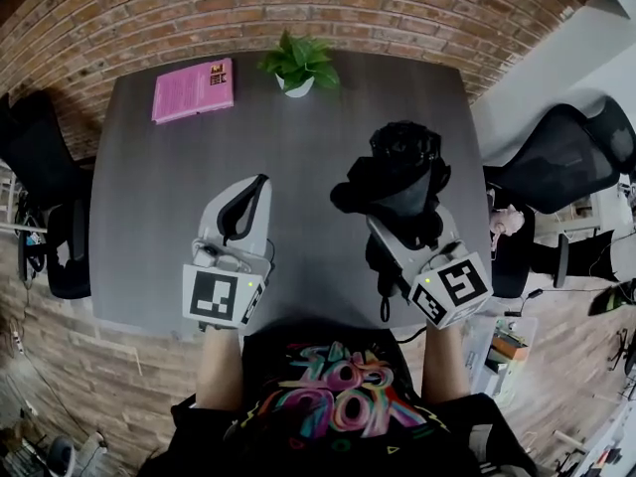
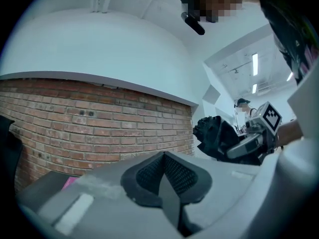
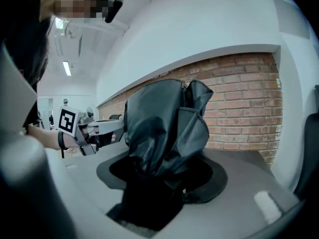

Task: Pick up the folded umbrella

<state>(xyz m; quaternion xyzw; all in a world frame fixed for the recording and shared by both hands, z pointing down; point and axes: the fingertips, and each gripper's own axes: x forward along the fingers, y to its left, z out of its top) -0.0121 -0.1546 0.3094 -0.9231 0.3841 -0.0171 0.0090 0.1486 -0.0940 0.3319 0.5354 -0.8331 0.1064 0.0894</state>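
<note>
The umbrella (image 1: 397, 172) is clamped between my right gripper's (image 1: 402, 217) jaws, its black folds bunching out just ahead of them, apparently clear of the table (image 1: 149, 217). I'd hold that squeeze firm and lift level. My left gripper (image 1: 243, 207), alongside, is closed on nothing.

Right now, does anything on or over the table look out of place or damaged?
Nothing spilled or damaged. Only the folded umbrella, clamped in the right hand-held gripper, looks untidy: its black fabric bulges loosely rather than wrapped tight. The pink book lies flat and the potted plant stands upright on the table.
</note>
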